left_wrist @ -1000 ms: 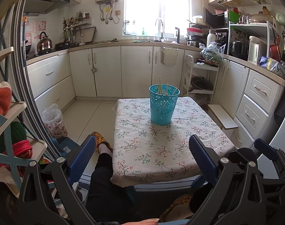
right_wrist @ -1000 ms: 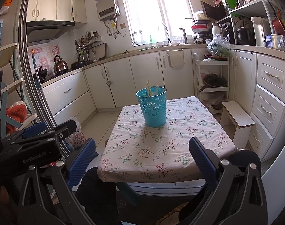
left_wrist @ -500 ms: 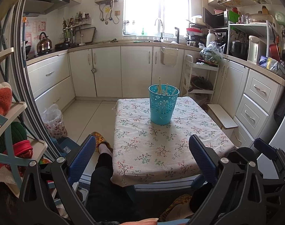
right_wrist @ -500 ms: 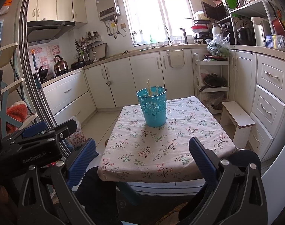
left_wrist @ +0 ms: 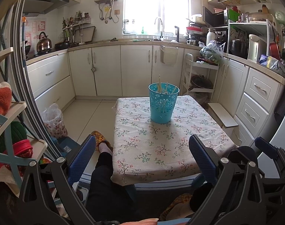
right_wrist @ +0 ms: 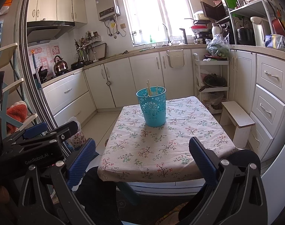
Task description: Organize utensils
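A turquoise perforated holder [left_wrist: 163,104] stands upright on the floral tablecloth [left_wrist: 161,146], at the far middle of the small table. Several pale chopsticks [left_wrist: 166,88] stick out of its top. It also shows in the right wrist view [right_wrist: 152,107] with the chopsticks [right_wrist: 149,90] inside. My left gripper [left_wrist: 142,155] is open and empty, held back from the table's near edge. My right gripper [right_wrist: 142,157] is open and empty too, also short of the near edge. The left gripper's body [right_wrist: 35,146] shows at the left of the right wrist view.
A white step stool [right_wrist: 238,118] stands right of the table, beside drawers [right_wrist: 269,93]. White cabinets [left_wrist: 135,71] and a rolling cart [left_wrist: 200,78] line the back. A shelf rack [left_wrist: 9,131] and a floor bag [left_wrist: 53,120] are at left. The person's legs [left_wrist: 103,178] are under the near edge.
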`<state>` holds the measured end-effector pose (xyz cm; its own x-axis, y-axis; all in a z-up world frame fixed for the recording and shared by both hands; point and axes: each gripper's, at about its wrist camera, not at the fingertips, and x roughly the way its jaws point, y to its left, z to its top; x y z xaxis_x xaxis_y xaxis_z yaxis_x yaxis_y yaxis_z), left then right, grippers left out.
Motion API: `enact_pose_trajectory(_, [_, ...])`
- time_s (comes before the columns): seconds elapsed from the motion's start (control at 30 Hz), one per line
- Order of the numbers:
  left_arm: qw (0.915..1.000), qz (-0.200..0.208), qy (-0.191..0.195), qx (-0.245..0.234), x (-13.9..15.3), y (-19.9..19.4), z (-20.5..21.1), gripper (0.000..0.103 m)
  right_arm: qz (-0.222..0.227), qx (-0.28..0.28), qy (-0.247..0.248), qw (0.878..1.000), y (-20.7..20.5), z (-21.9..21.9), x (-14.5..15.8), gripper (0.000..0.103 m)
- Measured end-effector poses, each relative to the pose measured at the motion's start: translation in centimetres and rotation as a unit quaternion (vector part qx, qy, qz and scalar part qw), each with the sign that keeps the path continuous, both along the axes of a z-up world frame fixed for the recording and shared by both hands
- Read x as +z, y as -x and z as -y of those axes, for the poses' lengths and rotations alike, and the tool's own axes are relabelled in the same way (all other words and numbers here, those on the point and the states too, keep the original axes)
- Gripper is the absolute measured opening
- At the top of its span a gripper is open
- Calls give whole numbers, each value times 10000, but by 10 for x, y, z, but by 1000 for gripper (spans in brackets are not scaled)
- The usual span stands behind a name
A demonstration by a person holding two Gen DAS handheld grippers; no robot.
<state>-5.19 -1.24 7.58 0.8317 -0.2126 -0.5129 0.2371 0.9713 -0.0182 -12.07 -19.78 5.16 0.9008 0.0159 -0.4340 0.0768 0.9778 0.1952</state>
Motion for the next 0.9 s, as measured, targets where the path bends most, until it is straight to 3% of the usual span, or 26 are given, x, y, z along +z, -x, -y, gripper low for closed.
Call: enact_pose_trajectory(0.9, [10000, -33, -12, -15, -2, -2, -1, 95, -22, -3, 1, 10000, 1, -1, 0, 96])
